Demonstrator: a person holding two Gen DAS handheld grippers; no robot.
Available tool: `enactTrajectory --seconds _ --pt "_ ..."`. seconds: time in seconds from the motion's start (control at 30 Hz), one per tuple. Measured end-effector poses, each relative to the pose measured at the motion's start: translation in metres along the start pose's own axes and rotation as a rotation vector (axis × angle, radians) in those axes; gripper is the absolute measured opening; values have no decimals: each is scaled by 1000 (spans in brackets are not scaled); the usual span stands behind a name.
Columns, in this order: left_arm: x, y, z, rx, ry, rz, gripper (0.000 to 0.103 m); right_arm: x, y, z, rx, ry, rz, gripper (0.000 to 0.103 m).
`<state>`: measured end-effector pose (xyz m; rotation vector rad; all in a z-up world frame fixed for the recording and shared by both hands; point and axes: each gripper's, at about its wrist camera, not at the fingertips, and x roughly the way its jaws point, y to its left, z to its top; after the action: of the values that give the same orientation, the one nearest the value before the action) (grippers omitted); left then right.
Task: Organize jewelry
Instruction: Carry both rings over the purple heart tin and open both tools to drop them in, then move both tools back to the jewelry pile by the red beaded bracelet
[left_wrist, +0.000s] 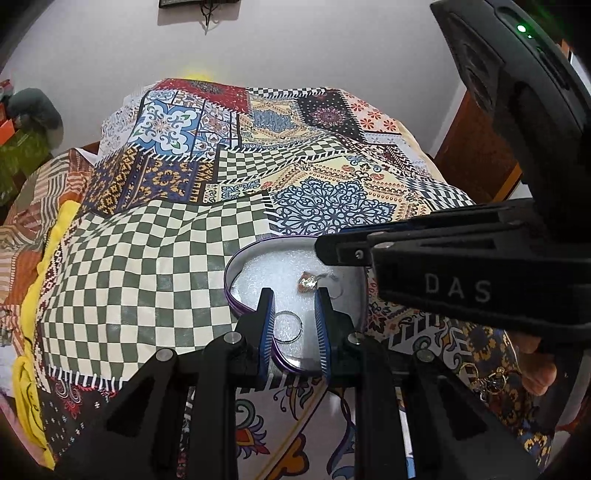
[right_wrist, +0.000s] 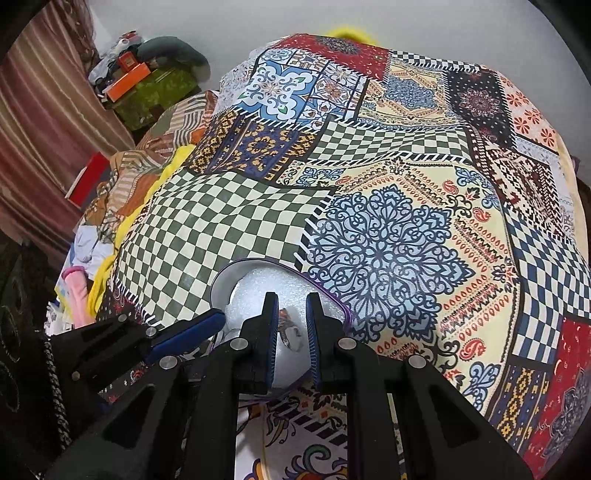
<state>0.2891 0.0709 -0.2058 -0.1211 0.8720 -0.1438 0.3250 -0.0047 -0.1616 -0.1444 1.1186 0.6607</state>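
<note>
Two pairs of jaws crowd over one round tin (left_wrist: 231, 266) sitting on the patchwork bed (left_wrist: 147, 258), and it all comes down to what lies between which pair. The left gripper (left_wrist: 293, 321) looks down over the tin's near rim, jaws a little apart, and a plain silver ring (left_wrist: 300, 326) lies flat on the white foam lining (left_wrist: 269, 273) in the gap, closer to the left-hand jaw and not clamped. Just beyond it, towards the tin's middle, sits an orange-and-gold piece (left_wrist: 308, 284), with a thin wire hoop (left_wrist: 338, 291) beside it. The right gripper (right_wrist: 292, 325) reaches in from the side, pointing steeply down right over that orange piece. Its own camera shows the piece framed between narrowly parted jaws, but whether the pads actually pinch it I cannot tell. So the right hand looks nearer the orange piece, the left nearer the ring. Outside the tin, more gold jewelry (left_wrist: 493, 380) lies loose on the bed by the person's hand (left_wrist: 535, 365), so I'd judge the sorting is only partly done.
</note>
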Motion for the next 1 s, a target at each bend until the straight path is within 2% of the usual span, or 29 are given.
enactTrajectory --seconds 0.33,0.4,0.47,0.53,0.7,1.0 --pt "-40 4 2 -19 -46 30 22 -44 15 -14 -75 -114 -90 15" --pt "-49 5 2 -20 -56 36 27 -55 18 -19 -81 -138 -99 21" --pt "-60 4 1 -21 -66 39 28 -66 19 -24 -83 -165 -109 35" --pt "-68 2 0 -19 -73 43 28 -76 21 -31 -90 -196 -130 39" --pt "-89 -7 -6 0 -92 53 37 -95 22 -46 -89 -230 -147 40" --pt "-104 -31 -22 26 -69 36 38 -122 0 -81 -40 -255 -177 40"
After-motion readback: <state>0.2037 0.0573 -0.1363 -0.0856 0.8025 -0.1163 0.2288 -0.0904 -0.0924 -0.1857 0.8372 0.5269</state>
